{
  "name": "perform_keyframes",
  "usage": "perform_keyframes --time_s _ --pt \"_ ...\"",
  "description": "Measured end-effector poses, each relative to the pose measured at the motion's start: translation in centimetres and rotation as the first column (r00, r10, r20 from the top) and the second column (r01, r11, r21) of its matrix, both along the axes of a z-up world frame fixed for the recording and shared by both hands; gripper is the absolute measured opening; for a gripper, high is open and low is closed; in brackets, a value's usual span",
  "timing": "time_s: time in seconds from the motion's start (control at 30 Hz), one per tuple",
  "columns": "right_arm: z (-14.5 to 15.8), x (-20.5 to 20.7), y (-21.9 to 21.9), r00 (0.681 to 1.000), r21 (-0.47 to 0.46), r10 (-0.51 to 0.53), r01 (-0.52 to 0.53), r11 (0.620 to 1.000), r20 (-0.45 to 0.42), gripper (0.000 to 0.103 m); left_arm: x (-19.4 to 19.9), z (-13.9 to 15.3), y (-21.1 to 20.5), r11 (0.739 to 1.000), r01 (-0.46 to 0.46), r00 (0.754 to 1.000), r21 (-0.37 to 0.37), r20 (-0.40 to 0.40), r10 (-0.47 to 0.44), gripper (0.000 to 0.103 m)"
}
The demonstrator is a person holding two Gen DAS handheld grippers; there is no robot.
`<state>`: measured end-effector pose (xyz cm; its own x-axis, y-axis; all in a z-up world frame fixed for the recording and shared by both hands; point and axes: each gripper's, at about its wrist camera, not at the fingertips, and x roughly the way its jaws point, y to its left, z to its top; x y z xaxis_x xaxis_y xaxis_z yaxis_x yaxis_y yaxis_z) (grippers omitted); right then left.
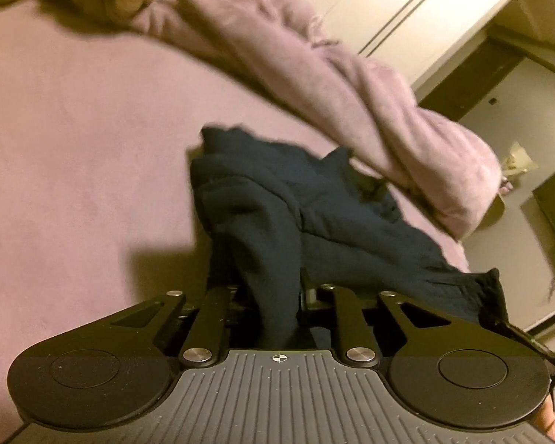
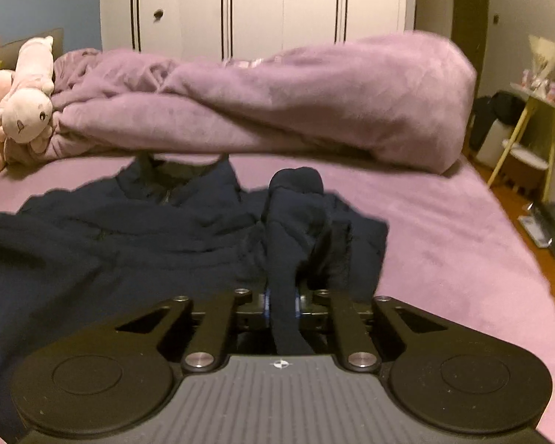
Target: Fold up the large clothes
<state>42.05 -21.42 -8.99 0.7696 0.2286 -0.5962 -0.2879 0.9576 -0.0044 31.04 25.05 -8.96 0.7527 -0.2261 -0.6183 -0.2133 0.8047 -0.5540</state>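
A dark navy garment point(image 2: 137, 236) lies crumpled on the purple bed sheet point(image 2: 444, 229); it also shows in the left wrist view point(image 1: 314, 222). My left gripper point(image 1: 268, 292) is shut on a bunched fold of the garment, which runs up between the jaws. My right gripper point(image 2: 283, 296) is shut on another bunched fold, lifted a little above the sheet; its blue pads show beside the cloth. Most of the garment spreads to the left of the right gripper.
A rolled purple blanket point(image 2: 277, 103) lies across the bed behind the garment, also in the left wrist view point(image 1: 333, 74). Plush toys point(image 2: 26, 96) sit at the far left. A white wardrobe point(image 2: 259, 3) stands behind. A side table point(image 2: 529, 133) is beyond the bed's right edge.
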Motion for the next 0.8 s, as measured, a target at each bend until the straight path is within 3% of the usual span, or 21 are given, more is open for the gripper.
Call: perform_keyframes --time_s 0.07,0.17,0.27,0.37,0.47,0.6,0.63,0.7,0.8 --pt "2.0 -0.9 -0.7 0.998 0.030 -0.010 0.009 1.000 0.064 0.009 -0.3 2.8 0.0 1.000 0.017 0.999 0.011 0.045 -0.017 0.017" --pt "5.6 -0.4 -1.0 0.984 0.086 -0.056 0.042 0.995 0.170 0.009 1.6 7.3 -0.4 0.992 0.014 0.992 0.126 0.127 -0.030 0.018" --pt "7.9 2.9 -0.2 0.965 0.121 -0.130 0.104 0.987 0.227 0.009 5.6 9.9 -1.1 0.976 -0.027 0.980 0.214 0.196 -0.015 0.018" --pt "8.5 7.7 1.0 0.946 0.162 -0.232 0.198 0.967 0.227 0.009 10.5 10.5 -2.4 0.948 -0.103 0.969 0.302 0.247 0.026 0.019" --pt "7.3 11.8 2.2 0.922 0.173 -0.328 0.296 0.939 0.206 0.009 15.2 8.1 -4.3 0.902 -0.177 0.961 0.394 0.268 0.071 0.020" --pt "2.0 15.9 3.7 0.902 0.141 -0.410 0.392 0.909 0.134 0.010 19.4 1.1 -5.8 0.864 -0.229 0.967 0.449 0.203 0.151 0.026" --pt "0.5 16.2 4.0 0.903 0.118 -0.411 0.397 0.910 0.125 0.010 20.0 -1.0 -5.9 0.861 -0.234 0.970 0.452 0.175 0.171 0.030" --pt "-2.5 17.1 4.3 0.902 0.069 -0.417 0.412 0.909 0.115 0.012 20.4 -4.4 -5.3 0.855 -0.265 0.964 0.447 0.118 0.237 0.049" --pt "-5.9 17.6 3.8 0.903 0.066 -0.416 0.411 0.909 0.104 0.021 20.5 -7.3 -3.0 0.901 -0.292 0.956 0.322 0.077 0.283 0.056"
